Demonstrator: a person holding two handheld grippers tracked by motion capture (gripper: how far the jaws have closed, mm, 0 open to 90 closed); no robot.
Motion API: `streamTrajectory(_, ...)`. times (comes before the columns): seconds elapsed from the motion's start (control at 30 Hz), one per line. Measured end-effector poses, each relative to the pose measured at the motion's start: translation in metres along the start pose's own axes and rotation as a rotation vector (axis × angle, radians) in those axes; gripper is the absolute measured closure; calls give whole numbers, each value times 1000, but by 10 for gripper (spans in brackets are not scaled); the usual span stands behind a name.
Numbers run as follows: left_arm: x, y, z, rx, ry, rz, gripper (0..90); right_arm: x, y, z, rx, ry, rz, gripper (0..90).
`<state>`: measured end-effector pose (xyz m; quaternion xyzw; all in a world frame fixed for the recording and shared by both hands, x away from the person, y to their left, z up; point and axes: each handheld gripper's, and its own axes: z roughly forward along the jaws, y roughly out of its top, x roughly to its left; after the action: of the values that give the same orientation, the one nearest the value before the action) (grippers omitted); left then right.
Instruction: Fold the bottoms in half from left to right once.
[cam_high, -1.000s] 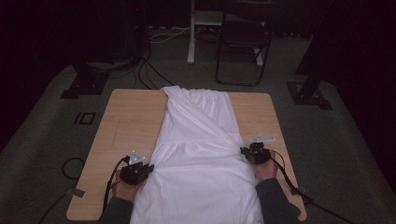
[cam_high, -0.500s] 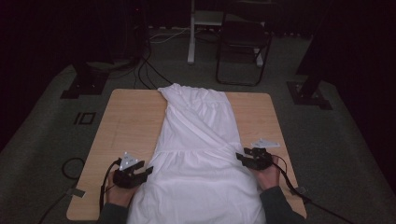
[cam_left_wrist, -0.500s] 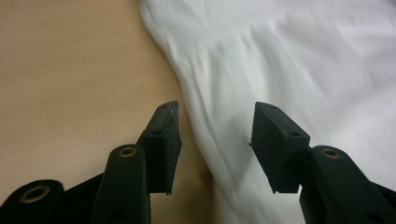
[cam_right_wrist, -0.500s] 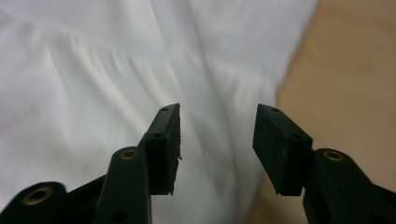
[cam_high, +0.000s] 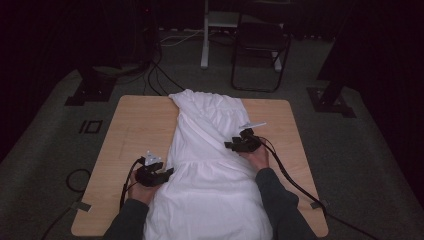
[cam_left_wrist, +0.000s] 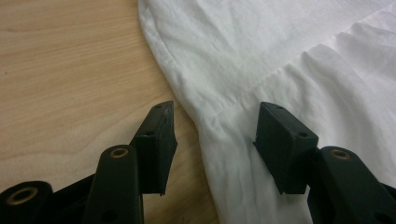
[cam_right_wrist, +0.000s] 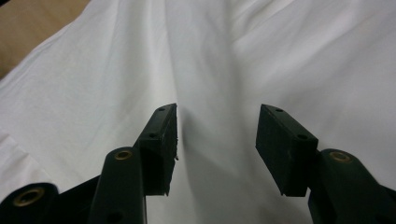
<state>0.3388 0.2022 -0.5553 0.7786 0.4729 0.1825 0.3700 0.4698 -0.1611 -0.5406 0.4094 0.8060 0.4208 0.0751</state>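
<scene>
wooden table (cam_high: 130, 130) bears a white dress (cam_high: 210, 165); left claw (cam_high: 162, 176) and right claw (cam_high: 231, 145) have just been opening, empty, the hem between the left jaws and cloth under the right; next, regrip and smooth.

White garment (cam_high: 210, 165), looks like a dress of thin wrinkled cotton, spread flat lengthwise down the middle of the wooden table (cam_high: 130, 125). Narrow top end bunched and slightly folded at the table's far edge; body widens toward the table's near edge, where the skirt part runs over it. Gathered seam crosses it about halfway along the table, with fine pleats below the seam. Diagonal fold runs from the far end toward the table's right side. Left hem curves in on bare tabletop, wood showing on both sides of it
</scene>
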Motion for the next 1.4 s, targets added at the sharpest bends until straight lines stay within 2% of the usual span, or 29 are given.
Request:
streamTrajectory(0.03,-1,-2,1,1,-2,-5,476,0,0,5,28,-6,-10,505)
streamTrajectory(0.07,-1,-4,2,1,0,-7,476,-1,-1,8,54,5,-12,603)
streamTrajectory(0.1,-2,-5,3,-6,2,-15,476,-2,-2,9,67,17,-22,742)
streamTrajectory(0.17,-3,-7,2,-13,7,-15,475,-2,-2,3,46,-30,-31,856)
streamTrajectory(0.23,-3,-9,1,-18,9,-6,473,-3,0,-21,-48,-88,-14,875)
streamTrajectory(0.3,-2,-10,1,-23,6,-1,469,-5,1,-50,-128,-173,-8,868)
streamTrajectory(0.37,-5,-10,2,-23,10,15,458,-9,-1,-72,-175,-254,-18,843)
streamTrajectory(0.4,-6,-10,2,-22,12,23,456,-12,-3,-78,-177,-294,-16,842)
streamTrajectory(0.43,-8,-9,3,-19,22,32,456,-15,-6,-80,-175,-302,-1,845)
streamTrajectory(0.47,-9,-9,3,-16,27,31,456,-18,-10,-79,-156,-315,5,849)
streamTrajectory(0.53,-9,-9,3,-17,24,30,457,-24,-19,-69,-107,-371,8,871)
streamTrajectory(0.57,-8,-9,3,-16,21,30,456,-28,-23,-66,-100,-354,25,876)
streamTrajectory(0.6,-8,-8,3,-15,20,31,456,-33,-29,-61,-103,-315,66,876)
streamTrajectory(0.63,-8,-9,3,-16,20,32,455,-35,-32,-59,-105,-309,80,855)
streamTrajectory(0.8,-7,-8,4,-19,17,33,442,-39,-30,-63,-209,-194,138,594)
streamTrajectory(0.83,-7,-8,4,-19,17,33,442,-39,-30,-63,-209,-194,138,594)
streamTrajectory(0.87,-8,-8,4,-20,19,32,440,-38,-25,-62,-221,-157,156,535)
streamTrajectory(0.93,-8,-9,4,-19,22,31,436,-36,-22,-55,-190,-133,156,501)
streamTrajectory(1.03,-8,-9,4,-18,25,31,431,-32,-22,-41,-115,-121,153,488)
streamTrajectory(1.07,-8,-9,4,-19,25,29,430,-32,-23,-34,-75,-105,170,488)
streamTrajectory(1.1,-8,-9,4,-19,25,29,430,-32,-23,-34,-75,-105,170,488)
streamTrajectory(1.13,-8,-9,4,-19,24,29,430,-31,-23,-29,-20,-74,151,753)
streamTrajectory(1.17,-8,-9,4,-19,24,29,429,-29,-22,-30,-17,-103,115,821)
streamTrajectory(1.2,-7,-9,4,-20,18,24,424,-25,-19,-38,-46,-182,84,877)
streamTrajectory(1.23,-7,-9,4,-20,18,24,415,-25,-19,-38,-46,-182,84,877)
streamTrajectory(1.27,-7,-8,4,-22,3,20,403,-19,-12,-61,-153,-253,74,883)
streamTrajectory(1.3,-7,-8,4,-22,3,20,399,-16,-10,-66,-164,-290,48,883)
streamTrajectory(1.37,-9,-8,5,-20,-10,26,398,-12,-7,-69,-125,-359,-19,881)
streamTrajectory(1.4,-11,-8,5,-19,-17,28,397,-11,-8,-65,-84,-398,-51,875)
